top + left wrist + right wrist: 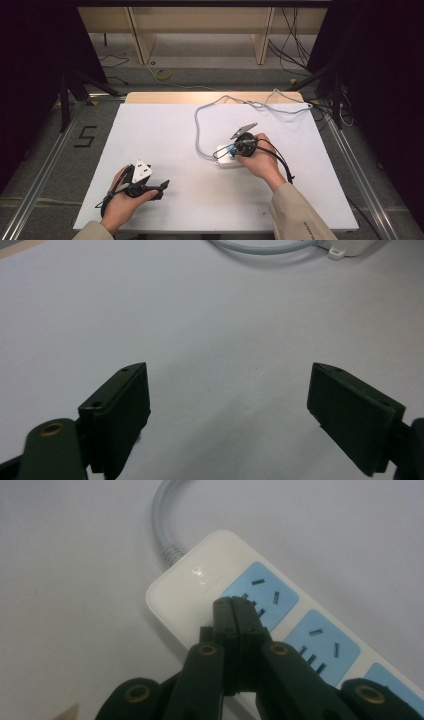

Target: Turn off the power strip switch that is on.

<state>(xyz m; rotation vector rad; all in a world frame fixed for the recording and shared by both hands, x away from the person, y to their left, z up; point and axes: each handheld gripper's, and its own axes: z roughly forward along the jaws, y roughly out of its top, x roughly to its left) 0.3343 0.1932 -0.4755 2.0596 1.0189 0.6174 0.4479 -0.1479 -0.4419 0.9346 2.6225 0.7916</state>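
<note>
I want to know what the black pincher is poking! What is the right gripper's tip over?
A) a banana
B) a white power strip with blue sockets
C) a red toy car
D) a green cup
B: in the right gripper view, the shut right gripper has its tip over the white power strip, at the edge of a blue socket.

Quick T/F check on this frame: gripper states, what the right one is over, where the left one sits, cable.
1. The right gripper is shut. True.
2. It holds a plug. False: nothing is between its jaws; the tips are over the power strip.
3. The left gripper is open. True.
4. The left gripper is over the power strip. False: it is over bare table, apart from the strip.
5. The strip's grey cable lies on the table. True.
</note>
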